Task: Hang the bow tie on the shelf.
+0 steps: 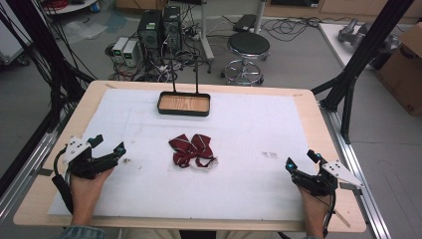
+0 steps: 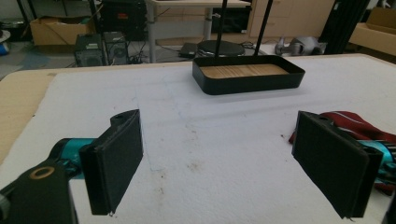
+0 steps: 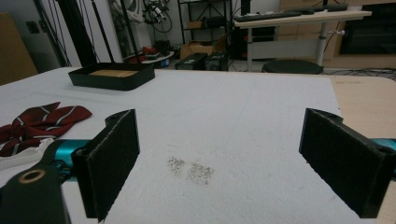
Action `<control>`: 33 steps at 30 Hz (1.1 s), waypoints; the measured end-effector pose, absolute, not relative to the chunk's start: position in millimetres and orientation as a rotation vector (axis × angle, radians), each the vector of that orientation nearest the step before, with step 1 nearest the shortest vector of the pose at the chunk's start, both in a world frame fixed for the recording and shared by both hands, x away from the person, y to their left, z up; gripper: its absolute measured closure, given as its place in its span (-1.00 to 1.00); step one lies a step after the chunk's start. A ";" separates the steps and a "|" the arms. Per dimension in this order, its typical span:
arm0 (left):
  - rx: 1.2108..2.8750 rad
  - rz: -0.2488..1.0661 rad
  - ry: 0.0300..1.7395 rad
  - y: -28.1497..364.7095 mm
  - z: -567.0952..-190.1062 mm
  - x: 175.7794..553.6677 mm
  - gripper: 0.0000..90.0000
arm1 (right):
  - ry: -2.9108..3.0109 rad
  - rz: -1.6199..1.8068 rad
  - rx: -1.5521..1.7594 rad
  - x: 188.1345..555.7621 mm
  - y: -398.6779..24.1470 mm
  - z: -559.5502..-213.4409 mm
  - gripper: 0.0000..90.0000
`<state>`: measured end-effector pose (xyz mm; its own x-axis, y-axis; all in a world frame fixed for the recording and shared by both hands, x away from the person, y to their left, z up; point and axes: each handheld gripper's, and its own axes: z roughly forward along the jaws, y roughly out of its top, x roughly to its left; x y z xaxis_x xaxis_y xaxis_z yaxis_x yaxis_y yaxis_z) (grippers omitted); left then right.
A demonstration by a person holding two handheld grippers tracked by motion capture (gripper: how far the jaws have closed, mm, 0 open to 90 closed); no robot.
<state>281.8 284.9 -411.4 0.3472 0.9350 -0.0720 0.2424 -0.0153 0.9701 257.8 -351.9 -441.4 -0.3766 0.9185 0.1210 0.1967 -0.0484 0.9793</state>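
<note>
A grey floor [image 1: 293, 55] lies beyond the table [image 1: 308, 107]. A round black stool [image 1: 248, 46] stands far centre, computer towers [image 1: 159, 30] far left, a cardboard box [image 1: 404, 64] right.

Cloth [image 1: 191, 150]: dark red w/ thin white stripes, white edge at bottom. Tray [image 1: 183, 104]: black rim, light wood-grain base. Mat [image 1: 249, 129]: white, few brown/grey smudges. Table [image 1: 318, 119]: pale wood. Grippers [image 1: 105, 145] [image 1: 302, 159]: black, teal bits, grey plates.

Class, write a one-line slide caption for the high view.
Two open grippers flank a crumpled maroon striped cloth before a black wood-lined tray.
</note>
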 end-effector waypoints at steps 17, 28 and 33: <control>1.512 0.790 1.087 282.0 -410.0 280.1 -0.63 | 1.596 1.478 1.209 257.6 -353.0 -441.6 -0.75; 1.525 0.787 1.057 275.5 -408.8 280.6 -0.63 | 1.589 1.479 1.215 257.3 -353.9 -441.8 -0.75; 1.542 0.764 1.037 271.3 -408.4 283.5 -0.62 | 1.589 1.478 1.217 257.3 -353.7 -441.8 -0.75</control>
<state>283.5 271.3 -408.4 0.4147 0.9085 -0.0518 0.2201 -0.0449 0.9745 257.3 -353.7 -441.8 -0.3646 0.9217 0.1325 0.1988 -0.0619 0.9781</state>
